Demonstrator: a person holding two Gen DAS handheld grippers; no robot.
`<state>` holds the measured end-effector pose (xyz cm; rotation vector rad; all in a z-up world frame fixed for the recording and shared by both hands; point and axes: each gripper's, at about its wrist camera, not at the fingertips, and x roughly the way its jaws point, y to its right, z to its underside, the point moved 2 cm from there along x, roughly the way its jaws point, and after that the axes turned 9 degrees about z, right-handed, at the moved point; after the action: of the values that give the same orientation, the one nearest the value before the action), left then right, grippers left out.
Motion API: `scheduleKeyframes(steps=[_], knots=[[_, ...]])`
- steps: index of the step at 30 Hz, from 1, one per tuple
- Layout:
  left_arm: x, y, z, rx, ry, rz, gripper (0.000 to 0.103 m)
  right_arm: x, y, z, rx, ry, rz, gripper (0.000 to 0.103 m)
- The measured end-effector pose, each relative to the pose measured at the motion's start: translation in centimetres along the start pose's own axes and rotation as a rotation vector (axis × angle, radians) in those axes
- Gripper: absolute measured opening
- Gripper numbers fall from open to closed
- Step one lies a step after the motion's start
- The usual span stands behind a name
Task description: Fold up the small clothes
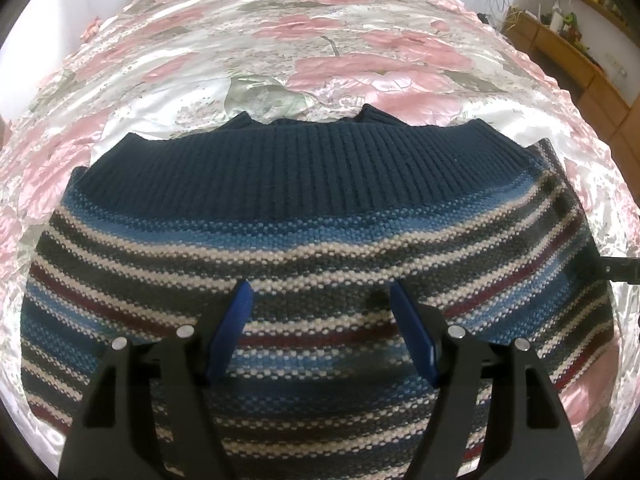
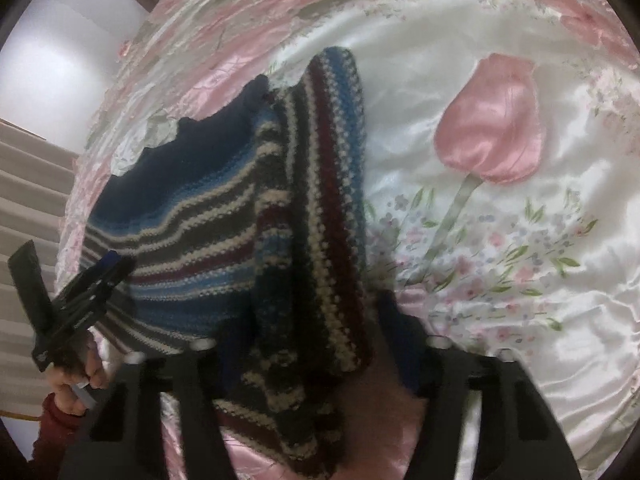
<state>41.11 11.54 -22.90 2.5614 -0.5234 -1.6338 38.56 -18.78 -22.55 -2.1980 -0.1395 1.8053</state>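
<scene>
The left gripper (image 1: 322, 332) hangs over the striped sweater (image 1: 312, 248) with its blue-padded jaws spread wide and nothing between them; the knit lies flat below the fingertips. In the right wrist view the same tool shows at the near left edge, held by a hand (image 2: 76, 384) in a dark red sleeve (image 2: 52, 428), at the sweater's left side.

The right gripper (image 2: 304, 356) has a striped sleeve (image 2: 320, 208) of the sweater draped across the gap of its jaws. The cloth covers the fingertips and the picture is blurred there, so I cannot tell whether the jaws pinch it or merely carry it. The sleeve runs from the jaws to the far side, along the right edge of the sweater's body.

The sweater lies on a bed, on a shiny bedspread (image 1: 280, 40) printed with pink flowers, its navy ribbed band (image 1: 304, 160) at the far end. A large pink tulip (image 2: 492, 120) on the spread sits to the right of the sleeve. A wooden shelf unit (image 1: 568, 52) stands at the far right of the room.
</scene>
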Motion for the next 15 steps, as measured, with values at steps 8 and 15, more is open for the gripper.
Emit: scheduleKeyframes(steps=[8,15], knots=[[-0.4,0.2,0.2,0.015,0.005,0.003,0.071,-4.2,-2.2,0.1,-0.05,0.113,-0.077,0.028],[-0.7,0.0,0.2,0.018,0.011,0.002,0.073,-4.0,-1.1,0.1,-0.015,0.121,-0.087,0.028]])
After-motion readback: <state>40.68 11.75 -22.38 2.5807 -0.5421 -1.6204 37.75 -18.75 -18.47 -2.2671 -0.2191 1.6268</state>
